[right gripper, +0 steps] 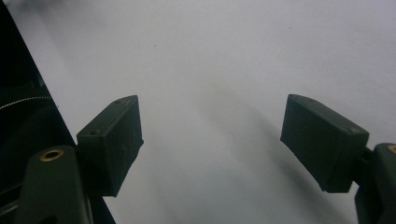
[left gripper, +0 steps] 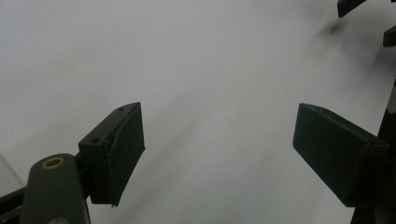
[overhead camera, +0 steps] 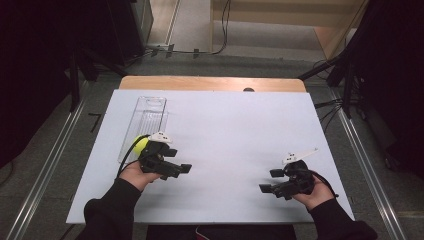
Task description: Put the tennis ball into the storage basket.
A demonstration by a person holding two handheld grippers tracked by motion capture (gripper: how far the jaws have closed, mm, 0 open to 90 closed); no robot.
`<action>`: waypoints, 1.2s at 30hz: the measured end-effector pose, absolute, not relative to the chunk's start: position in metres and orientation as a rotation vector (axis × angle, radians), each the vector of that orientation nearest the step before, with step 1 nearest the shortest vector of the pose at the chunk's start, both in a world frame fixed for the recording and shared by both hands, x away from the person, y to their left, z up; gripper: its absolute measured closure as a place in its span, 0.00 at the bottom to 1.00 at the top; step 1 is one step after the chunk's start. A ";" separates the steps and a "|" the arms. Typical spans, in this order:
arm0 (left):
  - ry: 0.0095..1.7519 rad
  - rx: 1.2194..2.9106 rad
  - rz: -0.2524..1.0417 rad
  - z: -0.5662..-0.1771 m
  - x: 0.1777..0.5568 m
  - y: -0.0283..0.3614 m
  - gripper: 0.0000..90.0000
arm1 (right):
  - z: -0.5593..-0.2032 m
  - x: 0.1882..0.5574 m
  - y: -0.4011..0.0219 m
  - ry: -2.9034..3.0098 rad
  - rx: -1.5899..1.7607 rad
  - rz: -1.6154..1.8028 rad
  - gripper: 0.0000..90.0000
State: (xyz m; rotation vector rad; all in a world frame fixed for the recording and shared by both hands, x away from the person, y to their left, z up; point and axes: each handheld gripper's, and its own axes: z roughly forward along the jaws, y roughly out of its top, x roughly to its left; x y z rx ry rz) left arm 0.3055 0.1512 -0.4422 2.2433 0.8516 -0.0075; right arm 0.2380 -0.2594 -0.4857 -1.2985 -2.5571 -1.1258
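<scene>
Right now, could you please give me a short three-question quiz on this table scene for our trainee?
1. True or false: the left hand-held gripper has something between its jaws.
2. Which thing lies nearest the left hand-held gripper? A) a red cup B) the yellow-green ball C) a spoon
3. Fill in: the clear plastic tray lies on the ____ side of the white table, in the high view.

Key:
1. False; its jaws stand apart over bare table, like those of the right hand-held gripper.
2. B
3. left
</scene>
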 end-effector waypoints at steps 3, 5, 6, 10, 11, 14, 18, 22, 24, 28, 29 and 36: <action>0.838 2.247 -0.011 -0.444 0.303 0.153 0.19 | -0.486 0.238 -0.259 -2.558 -1.299 -1.125 0.21; 0.831 2.242 -0.015 -0.445 0.301 0.154 0.19 | -0.486 0.238 -0.259 -2.559 -1.300 -1.124 0.21; 0.831 2.238 -0.019 -0.445 0.301 0.154 0.19 | -0.486 0.238 -0.259 -2.560 -1.300 -1.123 0.21; 0.818 2.240 -0.026 -0.448 0.298 0.156 0.19 | -0.486 0.238 -0.259 -2.558 -1.304 -1.124 0.21; 0.822 2.241 -0.025 -0.449 0.297 0.156 0.19 | -0.486 0.238 -0.259 -2.558 -1.304 -1.124 0.21; 0.819 2.243 -0.026 -0.451 0.296 0.157 0.19 | -0.486 0.238 -0.260 -2.557 -1.308 -1.124 0.21; 0.813 2.240 -0.028 -0.453 0.293 0.159 0.19 | -0.486 0.238 -0.260 -2.557 -1.310 -1.126 0.21; 0.813 2.235 -0.038 -0.455 0.290 0.160 0.19 | -0.486 0.238 -0.260 -2.557 -1.316 -1.124 0.21; 0.809 2.236 -0.045 -0.456 0.289 0.161 0.19 | -0.486 0.238 -0.260 -2.557 -1.318 -1.124 0.21; 0.818 2.222 -0.051 -0.458 0.287 0.163 0.19 | -0.486 0.238 -0.260 -2.557 -1.319 -1.122 0.21; 0.817 2.221 -0.050 -0.458 0.286 0.164 0.19 | -0.486 0.238 -0.260 -2.557 -1.319 -1.123 0.21; 0.803 2.213 -0.050 -0.458 0.281 0.167 0.19 | -0.486 0.238 -0.261 -2.552 -1.327 -1.126 0.21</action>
